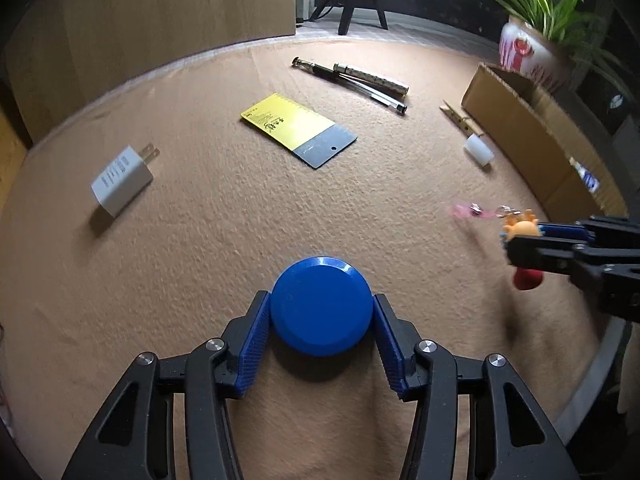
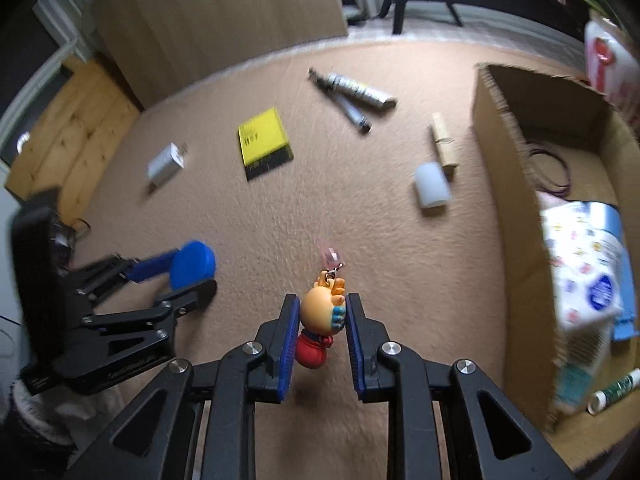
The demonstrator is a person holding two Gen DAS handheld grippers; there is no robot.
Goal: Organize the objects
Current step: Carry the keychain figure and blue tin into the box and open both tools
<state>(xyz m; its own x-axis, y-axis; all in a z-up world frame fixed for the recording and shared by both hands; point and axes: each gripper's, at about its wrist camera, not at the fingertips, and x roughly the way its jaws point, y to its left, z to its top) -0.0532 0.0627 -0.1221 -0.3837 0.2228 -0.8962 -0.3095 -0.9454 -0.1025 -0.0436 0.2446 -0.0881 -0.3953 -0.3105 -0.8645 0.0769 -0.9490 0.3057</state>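
Observation:
My left gripper (image 1: 322, 312) is shut on a round blue lid (image 1: 321, 306), held above the tan cloth; the same lid (image 2: 192, 264) shows at the left of the right wrist view. My right gripper (image 2: 322, 320) is shut on a small orange and red figurine keychain (image 2: 320, 320) with a pink tag dangling from it. That figurine (image 1: 522, 232) also appears at the right edge of the left wrist view. An open cardboard box (image 2: 504, 152) stands to the right, holding a tissue pack (image 2: 588, 276), a purple band and a tube.
On the cloth lie a white charger plug (image 1: 120, 180), a yellow and grey card (image 1: 298, 128), pens (image 1: 352, 80), a wooden clothespin (image 1: 458, 118) and a small white cylinder (image 1: 479, 150). A potted plant (image 1: 536, 52) stands behind the box. A wooden panel rises at the back left.

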